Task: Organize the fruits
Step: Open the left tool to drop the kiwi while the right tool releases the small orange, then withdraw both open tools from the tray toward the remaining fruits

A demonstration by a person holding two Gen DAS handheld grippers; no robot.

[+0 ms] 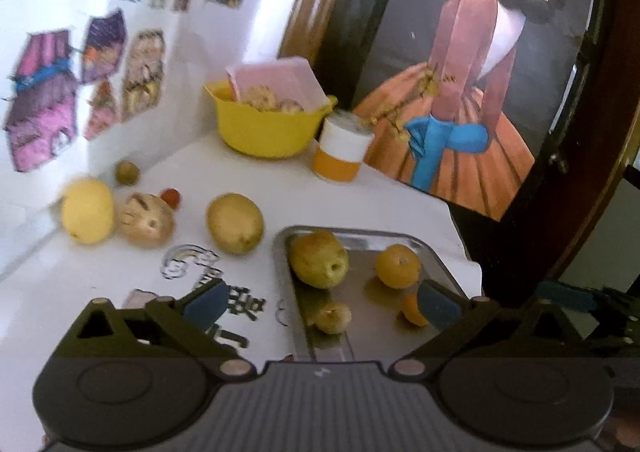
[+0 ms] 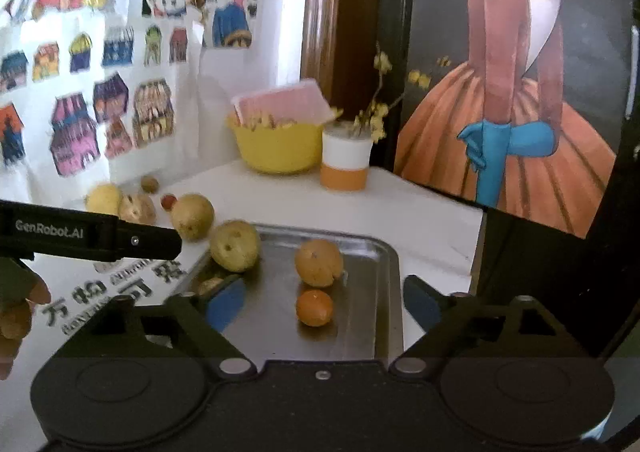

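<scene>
Fruits lie ahead of both empty, spread grippers, left (image 1: 320, 306) and right (image 2: 324, 302): four in the tray (image 2: 384, 252), the small orange (image 1: 412, 312) half hidden behind a left finger, others blurred on the table (image 1: 360, 195) beyond.

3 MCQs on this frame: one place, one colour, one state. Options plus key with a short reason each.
1. Where is the small orange?
A. in the yellow bowl
B. on the metal tray
C. on the white tabletop

2. What colour is the bowl at the back?
A. yellow
B. blue
C. green

3. How is the right gripper?
A. shut on a fruit
B. open, holding nothing
C. shut, empty

Key:
1 B, it lies on the metal tray, below the larger orange fruit.
2 A, its wall is yellow.
3 B, its blue pads stand wide apart above the tray.
</scene>
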